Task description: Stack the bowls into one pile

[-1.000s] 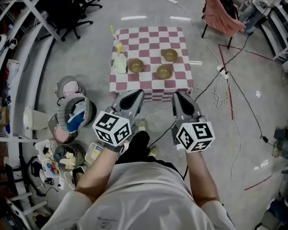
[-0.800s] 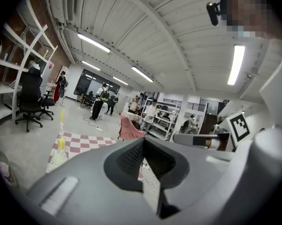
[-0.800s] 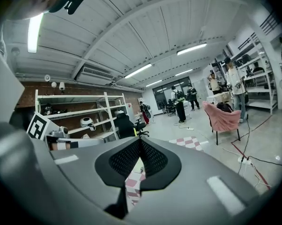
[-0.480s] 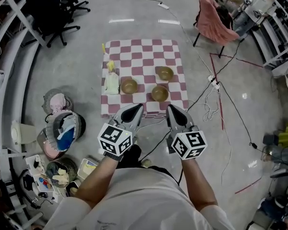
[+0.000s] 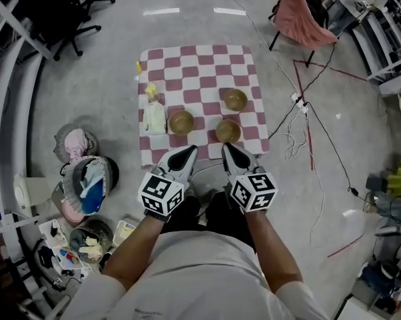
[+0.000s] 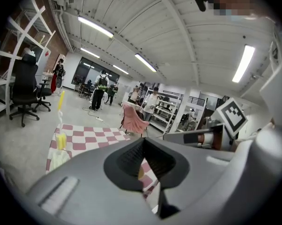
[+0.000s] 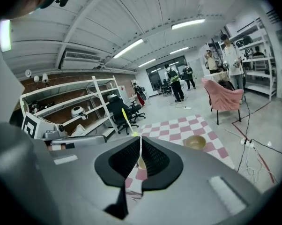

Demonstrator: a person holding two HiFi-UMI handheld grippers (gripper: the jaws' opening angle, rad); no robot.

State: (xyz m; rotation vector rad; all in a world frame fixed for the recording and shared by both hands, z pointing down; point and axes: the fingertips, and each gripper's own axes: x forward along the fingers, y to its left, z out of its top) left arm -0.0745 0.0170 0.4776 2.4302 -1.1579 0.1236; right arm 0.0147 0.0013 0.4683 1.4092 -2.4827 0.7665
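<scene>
Low checkered table (image 5: pixel 194 65) on the grey floor, straight ahead of the person. Pink-draped chair (image 5: pixel 299 20) stands well apart, past the table's far right corner. Baskets of clutter (image 5: pixel 87 179) sit on the floor left of the table.

Left gripper (image 5: pixel 186 153) and right gripper (image 5: pixel 228 151) hover side by side at the table's near edge. Each has its jaws closed tip to tip with nothing held, as each gripper's own view shows.

Three bowls are on the table, all apart and none stacked. Left bowl (image 5: pixel 181 122) is just beside a cream bag (image 5: pixel 154 117). Front bowl (image 5: pixel 228 131) is near the front edge, just beyond the right gripper. Back bowl (image 5: pixel 235 99) is behind the front bowl.
</scene>
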